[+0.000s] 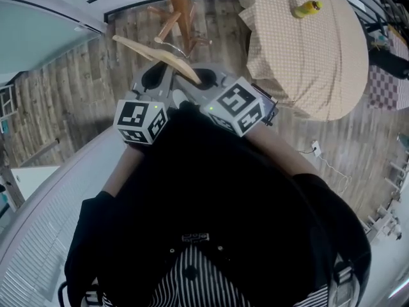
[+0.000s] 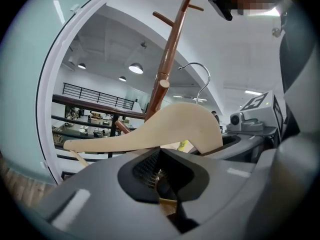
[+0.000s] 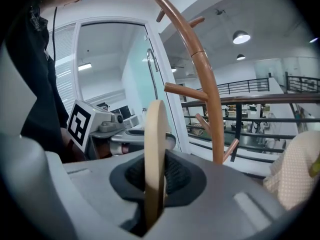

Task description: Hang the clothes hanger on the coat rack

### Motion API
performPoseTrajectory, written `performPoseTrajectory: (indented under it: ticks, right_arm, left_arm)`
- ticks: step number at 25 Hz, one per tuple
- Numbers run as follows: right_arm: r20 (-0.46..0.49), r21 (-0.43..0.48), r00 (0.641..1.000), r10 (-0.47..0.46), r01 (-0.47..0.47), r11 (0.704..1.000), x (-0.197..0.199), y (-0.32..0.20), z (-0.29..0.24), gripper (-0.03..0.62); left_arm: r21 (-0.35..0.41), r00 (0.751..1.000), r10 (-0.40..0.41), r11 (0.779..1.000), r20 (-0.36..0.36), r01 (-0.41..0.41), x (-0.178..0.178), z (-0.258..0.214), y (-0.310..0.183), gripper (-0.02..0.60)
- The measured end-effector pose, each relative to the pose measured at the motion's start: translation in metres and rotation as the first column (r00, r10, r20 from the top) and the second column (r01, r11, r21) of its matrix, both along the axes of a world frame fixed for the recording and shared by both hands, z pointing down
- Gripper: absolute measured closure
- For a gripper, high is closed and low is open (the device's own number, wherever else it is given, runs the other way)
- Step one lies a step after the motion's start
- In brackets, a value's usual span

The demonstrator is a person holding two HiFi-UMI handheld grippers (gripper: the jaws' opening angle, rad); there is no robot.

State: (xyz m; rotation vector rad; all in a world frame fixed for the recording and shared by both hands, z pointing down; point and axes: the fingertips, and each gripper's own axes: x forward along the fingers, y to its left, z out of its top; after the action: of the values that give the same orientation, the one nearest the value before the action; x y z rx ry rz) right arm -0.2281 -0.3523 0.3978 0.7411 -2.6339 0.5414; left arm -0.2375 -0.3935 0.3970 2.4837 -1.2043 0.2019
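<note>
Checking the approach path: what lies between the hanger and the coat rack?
Nothing. In the right gripper view, only open air separates the hanger from the coat rack.

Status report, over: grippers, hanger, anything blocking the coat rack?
Left gripper, right gripper: both shut on wooden clothes hanger. Hanger not yet on coat rack, rack just ahead. Nothing seen between.

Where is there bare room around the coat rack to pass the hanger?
Open floor lies left of the coat rack, up to the glass wall. Right is tight: the clothed table stands close, and the hanger fills the front.
</note>
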Motion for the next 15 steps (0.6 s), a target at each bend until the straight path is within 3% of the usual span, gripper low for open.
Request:
performPoseTrajectory:
  ticks: [6, 15]
  right_arm:
    - [-0.015, -0.024, 0.999, 0.034, -0.035, 0.999, -0.003, -0.016, 0.001, 0.559]
    - [-0.034, -0.021, 0.999, 0.032, -0.033, 0.999, 0.000, -0.035, -0.002, 0.559]
  left_arm:
    - [0.006, 0.998, 0.056, 0.998, 0.009, -0.056, -0.012, -0.004, -0.009, 0.578]
    - [0.003, 0.999, 0.043, 0.999, -0.008, -0.043, -0.012, -0.008, -0.027, 0.578]
